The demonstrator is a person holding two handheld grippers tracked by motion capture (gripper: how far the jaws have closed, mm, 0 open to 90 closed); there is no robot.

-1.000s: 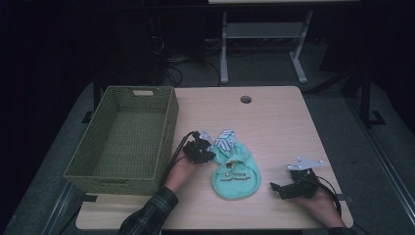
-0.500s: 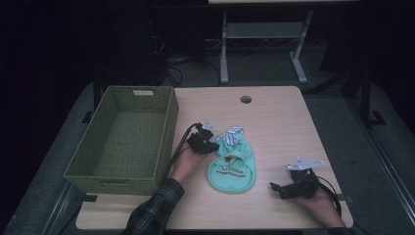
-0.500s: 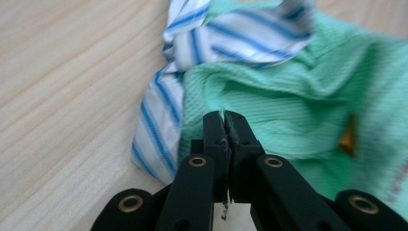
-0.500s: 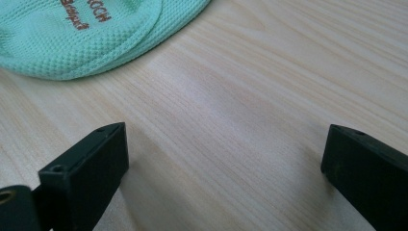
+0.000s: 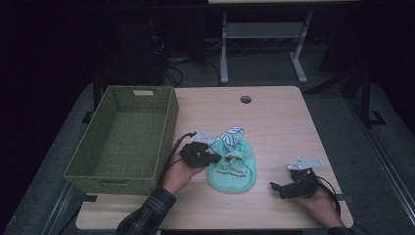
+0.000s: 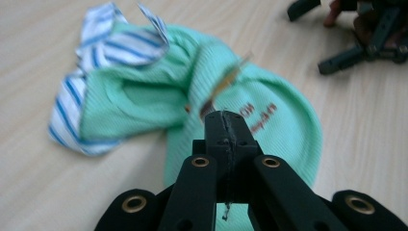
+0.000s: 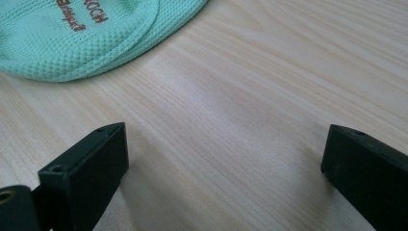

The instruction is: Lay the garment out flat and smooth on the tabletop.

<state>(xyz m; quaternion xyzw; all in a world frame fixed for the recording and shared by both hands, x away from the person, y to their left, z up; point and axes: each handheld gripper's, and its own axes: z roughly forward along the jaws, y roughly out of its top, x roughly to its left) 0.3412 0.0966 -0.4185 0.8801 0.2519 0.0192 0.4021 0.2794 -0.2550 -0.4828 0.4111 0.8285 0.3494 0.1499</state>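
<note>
Mint bib pinched at its edge

Rumpled, blue-striped lining showing beyond the left gripper, whose jaws clamp its fabric; right gripper rests wide, empty, on the tabletop.

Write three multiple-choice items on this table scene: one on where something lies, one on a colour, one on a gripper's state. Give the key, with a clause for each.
1. Where does the basket stand?
A. at the table's left
B. at its right edge
C. on the floor

2. What colour is the bib mainly?
A. red
B. mint green
C. black

3. How do the right gripper's jaws stand?
A. shut on the bib
B. shut on nothing
C. open above bare table

Key: A, the high view shows the basket left of the bib; B, green cloth with a blue-striped trim; C, the right gripper view shows the two jaws wide apart with only wood between them.
</note>
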